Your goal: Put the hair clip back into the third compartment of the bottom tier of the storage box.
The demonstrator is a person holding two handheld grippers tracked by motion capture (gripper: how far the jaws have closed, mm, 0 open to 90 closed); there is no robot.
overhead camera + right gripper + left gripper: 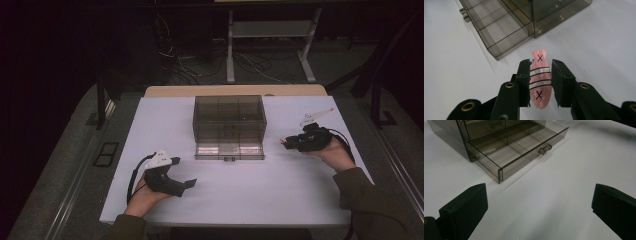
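white rectangular table top carries everything. at its far middle stands a smoky transparent plastic drawer cabinet, its bottom drawer pulled out toward the person; the drawer is split by thin partitions into compartments, and two small clear knobs sit on its front wall. left gripper rests low on the near left of the table, well apart from the cabinet, aimed toward the drawer front; in the left gripper view its two black jaws stand wide apart with bare table between them, nothing held. right gripper sits at the right, just beside the drawer's right end; its jaws are pressed against the two long edges of a flat pink fish-shaped piece with white bands, black lines and two black x marks. the piece is clamped, its narrow end pointing toward the drawer corner, above the table and outside the drawer.
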